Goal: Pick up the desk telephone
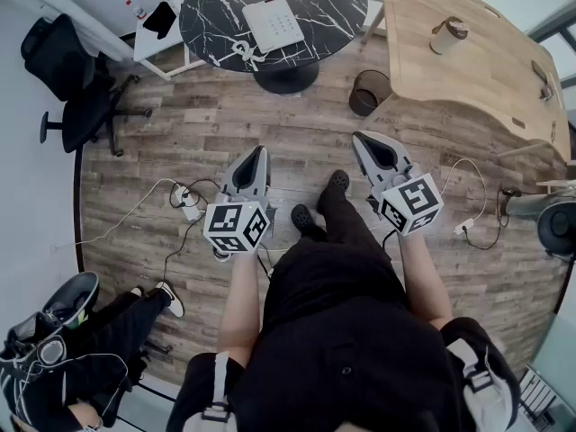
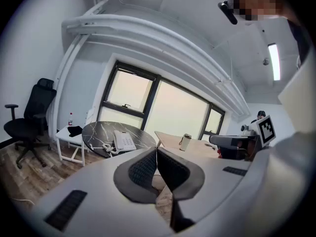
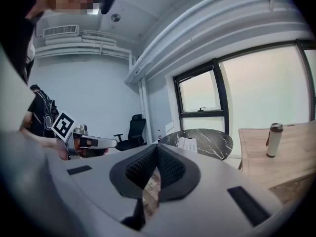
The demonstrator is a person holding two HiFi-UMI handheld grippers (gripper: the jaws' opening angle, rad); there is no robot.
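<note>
Bare wood floor (image 1: pixel 207 124) runs open from the left claw (image 1: pixel 260 151) and right claw (image 1: pixel 359 138) to the round marble bench (image 1: pixel 333 7). A dark bin (image 1: pixel 369 91) and a wooden bench (image 1: pixel 468 70) crowd the right side. An office chair (image 1: pixel 81 106) stands at the left, and cables (image 1: pixel 180 194) trail underfoot.

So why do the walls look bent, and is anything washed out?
Left gripper view: the wide lens bows the ceiling pipes, and the window glows pale, nothing visible outside. Right gripper view: same bending, black corners. Head view: even light, desk telephone sharp on the marble table.
</note>
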